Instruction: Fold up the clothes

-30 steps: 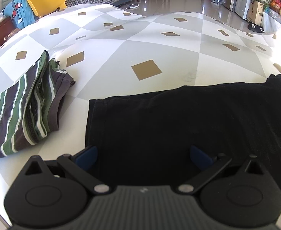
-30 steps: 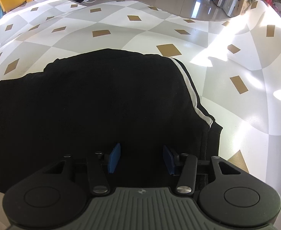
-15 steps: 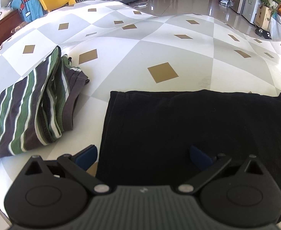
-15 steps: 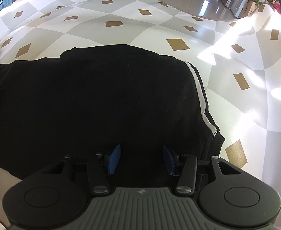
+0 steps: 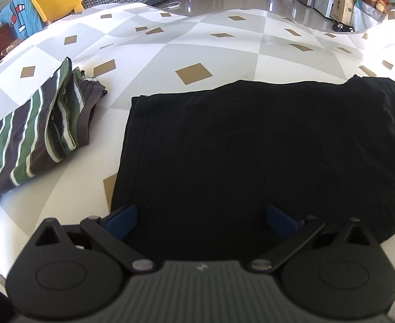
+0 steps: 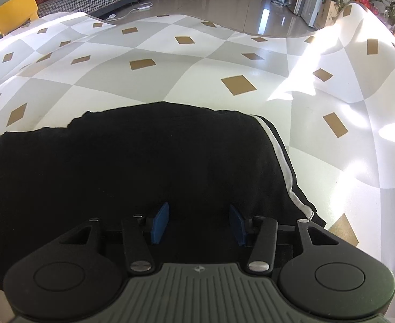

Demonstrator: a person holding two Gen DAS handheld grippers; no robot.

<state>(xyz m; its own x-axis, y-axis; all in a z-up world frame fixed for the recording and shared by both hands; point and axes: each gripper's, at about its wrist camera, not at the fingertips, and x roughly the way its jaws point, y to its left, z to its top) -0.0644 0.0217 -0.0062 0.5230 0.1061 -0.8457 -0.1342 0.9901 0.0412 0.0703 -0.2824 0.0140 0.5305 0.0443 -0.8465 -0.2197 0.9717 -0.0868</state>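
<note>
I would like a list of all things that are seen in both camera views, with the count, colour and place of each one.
black garment: 1, black with a white stripe on its right edge, on the cloth before both grippers
striped garment: 1, green, grey and white, folded, left of the black garment
tablecloth: 1, white and grey with tan diamonds, under both garments
chair: 1, yellow, far left behind the table
left gripper: 1, black with blue pads, open over the black garment
right gripper: 1, black with blue pads, open over the black garment
</note>
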